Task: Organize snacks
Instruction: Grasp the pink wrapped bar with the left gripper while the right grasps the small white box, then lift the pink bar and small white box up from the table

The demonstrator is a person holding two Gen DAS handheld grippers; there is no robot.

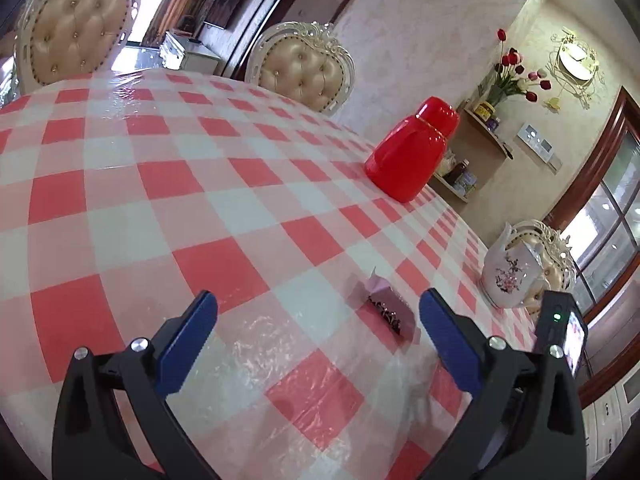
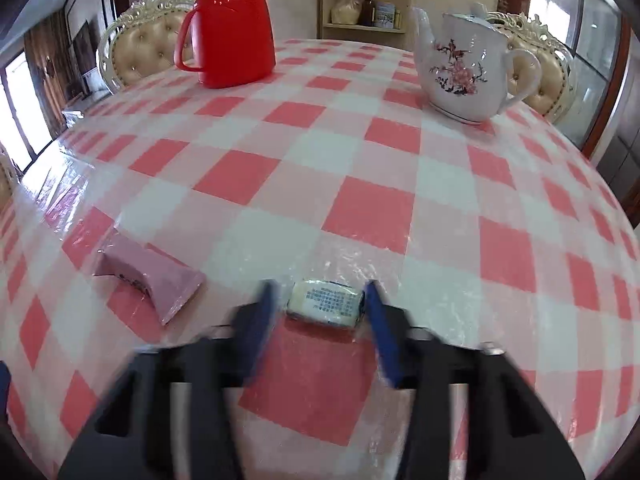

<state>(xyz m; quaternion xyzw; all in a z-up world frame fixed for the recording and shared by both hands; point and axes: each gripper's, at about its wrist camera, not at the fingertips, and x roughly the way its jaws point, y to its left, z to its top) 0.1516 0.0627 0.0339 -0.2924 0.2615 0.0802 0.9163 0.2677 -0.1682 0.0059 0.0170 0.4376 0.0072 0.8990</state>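
A pink snack packet (image 2: 150, 278) lies on the checked tablecloth left of my right gripper; it also shows in the left wrist view (image 1: 382, 306), between and just beyond my left fingertips, nearer the right one. A small white-and-blue snack packet (image 2: 325, 303) lies flat on the cloth between the blue pads of my right gripper (image 2: 320, 296). The right jaws are open, blurred by motion, and stand on either side of the packet with small gaps. My left gripper (image 1: 318, 304) is wide open and empty, low over the table.
A red thermos jug (image 2: 230, 26) (image 1: 412, 150) stands at the far side. A white flowered teapot (image 2: 466, 68) (image 1: 510, 270) stands far right. Padded chairs (image 1: 304, 66) ring the table (image 2: 360, 160). A wall shelf (image 2: 366, 4) with jars is behind.
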